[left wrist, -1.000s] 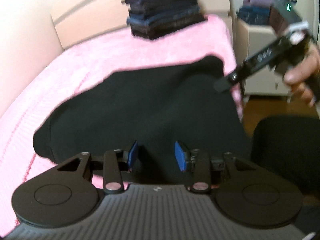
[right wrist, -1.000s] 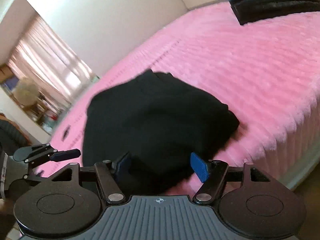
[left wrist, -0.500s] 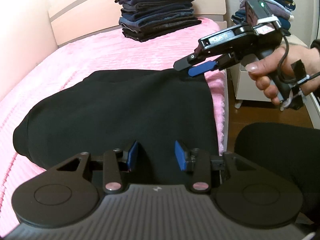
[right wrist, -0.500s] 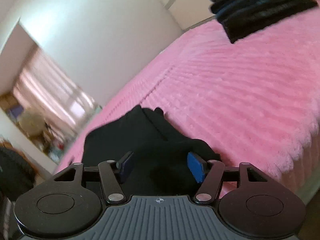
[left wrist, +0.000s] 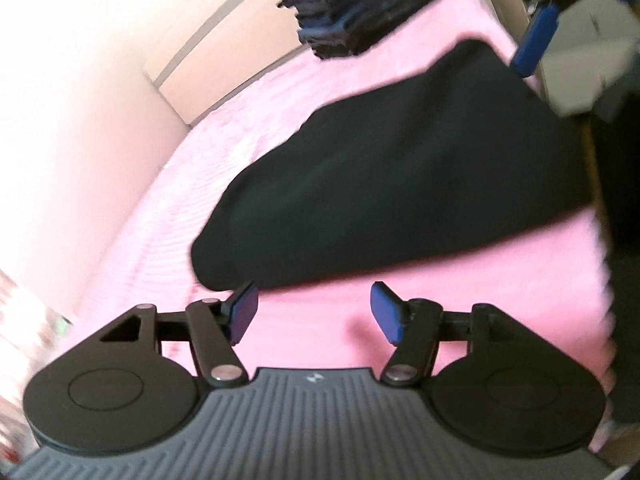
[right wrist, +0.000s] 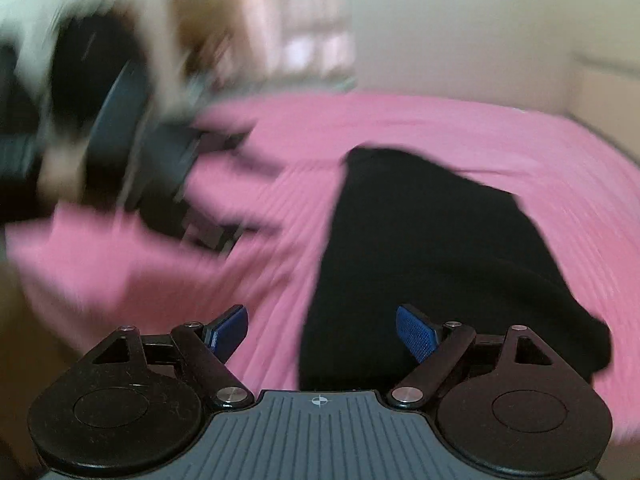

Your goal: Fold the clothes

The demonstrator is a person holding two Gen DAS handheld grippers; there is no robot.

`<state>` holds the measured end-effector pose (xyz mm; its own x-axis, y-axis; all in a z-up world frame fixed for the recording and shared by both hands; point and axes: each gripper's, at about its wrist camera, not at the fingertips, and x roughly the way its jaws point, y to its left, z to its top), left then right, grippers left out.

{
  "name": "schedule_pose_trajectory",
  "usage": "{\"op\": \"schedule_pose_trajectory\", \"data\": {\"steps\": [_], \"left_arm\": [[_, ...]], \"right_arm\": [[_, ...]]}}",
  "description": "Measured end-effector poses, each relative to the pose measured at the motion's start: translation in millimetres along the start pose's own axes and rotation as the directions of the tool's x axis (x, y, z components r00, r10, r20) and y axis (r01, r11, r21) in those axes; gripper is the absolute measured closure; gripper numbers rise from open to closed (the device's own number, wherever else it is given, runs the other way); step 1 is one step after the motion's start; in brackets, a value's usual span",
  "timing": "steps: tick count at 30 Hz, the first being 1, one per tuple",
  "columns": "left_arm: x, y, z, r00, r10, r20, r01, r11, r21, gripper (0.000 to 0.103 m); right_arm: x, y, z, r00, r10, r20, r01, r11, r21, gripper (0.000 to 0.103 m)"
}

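1. Black folded garment (left wrist: 400, 168) lies on the pink bedspread (left wrist: 460, 312), at 12 o'clock of our left gripper (left wrist: 314, 314).
2. Left gripper: spread wide, empty.
3. Right gripper (right wrist: 322, 334): wide, empty, garment at 1 o'clock.
4. Stacked dark clothes (left wrist: 356, 4) sit beyond the garment.

Left claw (left wrist: 314, 312): fingers spread wide, blue pads apart, nothing held between them. Right claw (right wrist: 320, 330): likewise spread wide, nothing gripped. In the left wrist view, one blue pad of the right claw is seen at upper right, blurred. In the right wrist view, the left claw is seen at left, heavily motion-blurred; its pose cannot be told there.
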<state>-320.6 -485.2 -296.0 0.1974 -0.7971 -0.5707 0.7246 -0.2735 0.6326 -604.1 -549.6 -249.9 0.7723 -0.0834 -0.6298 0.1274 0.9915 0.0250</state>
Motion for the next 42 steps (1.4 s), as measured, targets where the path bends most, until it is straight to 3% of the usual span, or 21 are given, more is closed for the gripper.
{"op": "schedule_pose_trajectory", "data": {"steps": [3, 6, 7, 8, 9, 11, 16, 19, 21, 23, 25, 28, 30, 31, 33, 35, 39, 42], "left_arm": [[11.6, -0.3, -8.3, 1.0, 0.007, 0.022, -0.01, 0.992, 0.123, 0.038], [27.5, -7.4, -14.8, 0.998, -0.001, 0.064, -0.015, 0.965, 0.262, 0.026], [33.9, -11.0, -16.9, 0.997, -0.006, 0.075, -0.018, 0.949, 0.315, 0.02], [41.5, -14.9, -18.7, 0.996, -0.009, 0.086, -0.024, 0.927, 0.375, 0.02], [49.1, -18.0, -20.7, 0.995, -0.009, 0.099, -0.035, 0.902, 0.43, 0.02], [66.3, -22.9, -25.6, 0.992, -0.002, 0.129, -0.068, 0.841, 0.537, 0.019], [95.9, -22.7, -21.3, 0.98, -0.018, 0.199, -0.121, 0.742, 0.659, 0.021], [108.3, -22.9, -17.0, 0.977, -0.039, 0.211, -0.126, 0.693, 0.71, 0.034], [111.3, -22.7, -15.4, 0.98, -0.061, 0.191, -0.099, 0.681, 0.726, 0.047], [107.9, -17.9, -11.9, 0.985, -0.068, 0.16, -0.066, 0.704, 0.707, 0.06], [100.9, -10.6, -6.5, 0.989, -0.08, 0.128, -0.023, 0.756, 0.654, 0.066], [90.7, 3.1, 4.6, 0.99, -0.114, 0.083, 0.052, 0.839, 0.541, 0.069], [84.7, 10.6, 10.4, 0.988, -0.139, 0.065, 0.09, 0.872, 0.482, 0.07], [81.5, 13.1, 12.5, 0.987, -0.147, 0.062, 0.102, 0.88, 0.464, 0.07], [75.7, 16.7, 18.4, 0.986, -0.153, 0.063, 0.11, 0.889, 0.445, 0.07], [71.5, 21.9, 24.4, 0.985, -0.158, 0.068, 0.115, 0.9, 0.421, 0.071], [64.5, 42.5, 40.0, 0.987, -0.141, 0.073, 0.102, 0.917, 0.386, 0.073], [54.5, 72.7, 52.5, 0.994, -0.081, 0.068, 0.053, 0.937, 0.345, 0.074]], "right_arm": [[45.4, 27.0, -1.5, 0.986, -0.097, -0.136, 0.073, 0.982, -0.172, 0.019], [73.3, 41.6, -9.7, 0.939, -0.282, -0.197, 0.197, 0.911, -0.363, 0.019], [77.2, 42.6, -14.2, 0.925, -0.32, -0.205, 0.214, 0.885, -0.413, 0.031], [78.3, 40.8, -18.5, 0.92, -0.335, -0.201, 0.219, 0.869, -0.445, 0.035], [77.4, 37.8, -21.0, 0.921, -0.337, -0.197, 0.218, 0.862, -0.458, 0.038], [65.1, 27.8, -19.5, 0.936, -0.304, -0.179, 0.205, 0.88, -0.428, 0.055], [27.0, -1.6, -6.5, 0.952, -0.263, -0.154, 0.2, 0.921, -0.334, 0.057], [21.3, -9.0, -12.2, 0.952, -0.264, -0.157, 0.204, 0.926, -0.317, 0.057], [23.3, -4.1, -13.5, 0.949, -0.27, -0.16, 0.21, 0.926, -0.314, 0.057], [28.2, 8.9, -18.8, 0.936, -0.306, -0.172, 0.236, 0.911, -0.338, 0.041], [29.0, 27.3, -23.0, 0.918, -0.365, -0.155, 0.282, 0.876, -0.39, 0.032], [49.7, 46.4, -34.6, 0.894, -0.43, -0.127, 0.316, 0.805, -0.502, 0.029], [65.1, 45.3, -45.1, 0.869, -0.481, -0.113, 0.339, 0.746, -0.573, 0.029], [64.1, 40.6, -46.4, 0.872, -0.478, -0.106, 0.338, 0.745, -0.575, 0.03], [56.4, 28.7, -44.1, 0.888, -0.447, -0.105, 0.318, 0.763, -0.563, 0.05], [39.8, 17.4, -34.8, 0.905, -0.418, -0.083, 0.306, 0.773, -0.557, 0.059], [8.7, -14.5, 8.0, 0.919, -0.394, -0.006, 0.325, 0.768, -0.552, 0.063], [0.6, -39.4, 51.0, 0.915, -0.394, 0.083, 0.362, 0.715, -0.598, 0.063]]}}
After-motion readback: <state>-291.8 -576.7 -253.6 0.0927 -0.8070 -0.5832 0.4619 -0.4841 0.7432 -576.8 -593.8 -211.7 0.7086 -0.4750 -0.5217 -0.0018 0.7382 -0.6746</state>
